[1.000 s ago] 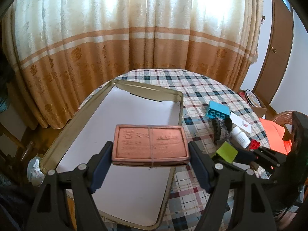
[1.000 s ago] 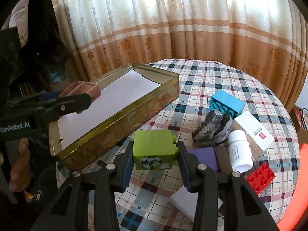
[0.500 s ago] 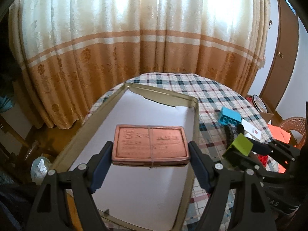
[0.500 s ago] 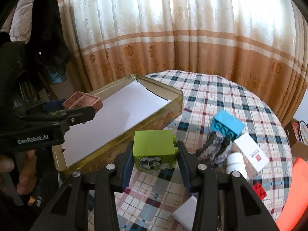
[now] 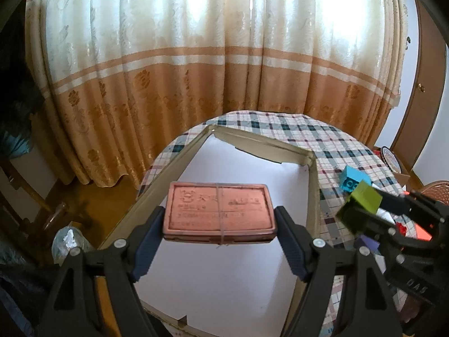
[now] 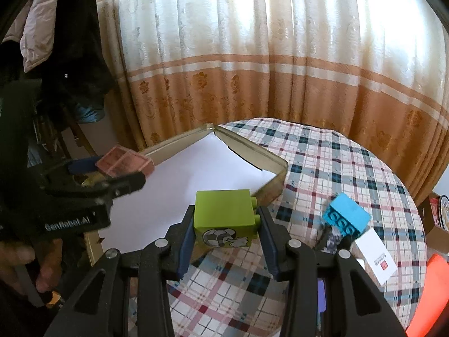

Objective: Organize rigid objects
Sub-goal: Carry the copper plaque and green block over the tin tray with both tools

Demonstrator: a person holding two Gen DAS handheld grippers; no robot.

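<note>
Checked cloth covers my round table. Nearest, my right gripper tilts down, squeezing a green block above the tray's right edge. My left gripper clamps a copper tin over the tray's middle.

We see a copper-toned tin with an embossed, dull metallic lid. The tray looks like brassy sheet metal with a soft sheen, lined with smooth matt white paper. The green block and the blue block are smooth plastic, faintly glossy. A woven checked cloth covers the table, and the curtain is patterned fabric.
</note>
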